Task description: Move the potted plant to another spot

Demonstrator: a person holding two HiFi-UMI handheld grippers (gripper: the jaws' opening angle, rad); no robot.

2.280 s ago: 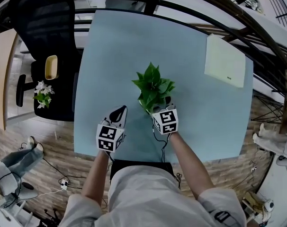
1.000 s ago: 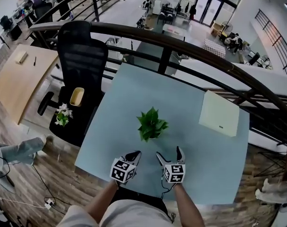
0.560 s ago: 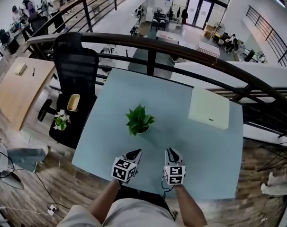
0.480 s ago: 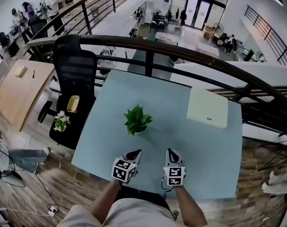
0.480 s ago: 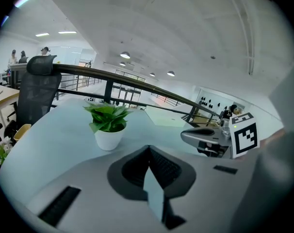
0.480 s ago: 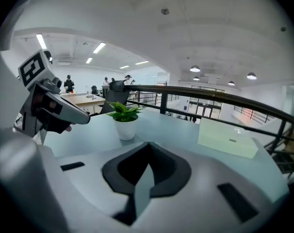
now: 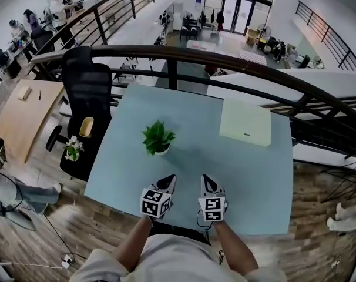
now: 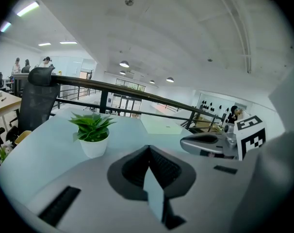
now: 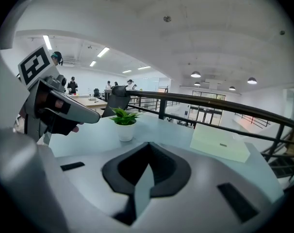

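Note:
The potted plant (image 7: 157,138), green leaves in a small white pot, stands upright on the pale blue table (image 7: 237,169), left of its middle. It also shows in the left gripper view as the plant (image 8: 92,132) ahead and to the left, and in the right gripper view as the plant (image 9: 124,123) ahead. My left gripper (image 7: 168,180) and right gripper (image 7: 208,180) hover side by side over the table's near edge, well short of the pot. Both are shut with nothing between the jaws. Nothing touches the plant.
A flat white box (image 7: 245,122) lies at the table's far right. A black office chair (image 7: 87,87) stands at the left, with a yellow cup (image 7: 86,127) and a small flower bunch (image 7: 72,148) on its seat. A dark railing (image 7: 225,57) runs behind the table.
The right gripper's jaws stood open a second ago and are now shut. Both grippers have drawn back from the plant toward the near edge, and the plant stays put on the table.

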